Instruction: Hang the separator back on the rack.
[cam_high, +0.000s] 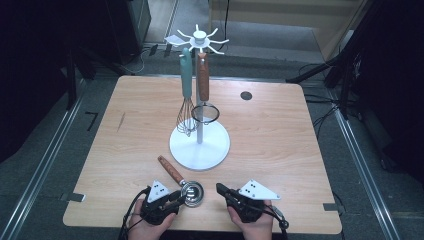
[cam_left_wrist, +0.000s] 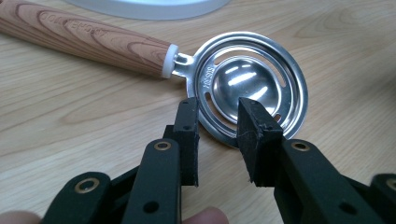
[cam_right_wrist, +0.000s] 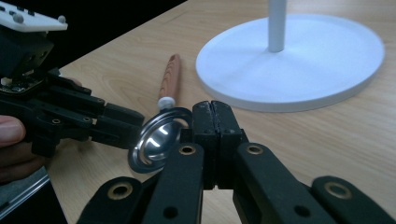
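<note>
The wooden desk (cam_high: 280, 130) carries a white utensil stand (cam_high: 199, 145) at its middle, with a teal-handled whisk (cam_high: 186, 107) and a wood-handled strainer (cam_high: 204, 100) hanging from its top hooks. Just in front of the stand's round base lies a steel egg separator (cam_left_wrist: 247, 88), its wooden handle pointing away to the left. The left tool (cam_left_wrist: 217, 135) straddles the separator's near rim, jaws spread and not pressing. The right tool (cam_right_wrist: 215, 135), just beside the bowl, is pressed together on nothing.

A steel egg separator (cam_high: 192, 193) with a wood-grain handle lies flat near the table's (cam_high: 280, 150) front edge, handle pointing back-left.
</note>
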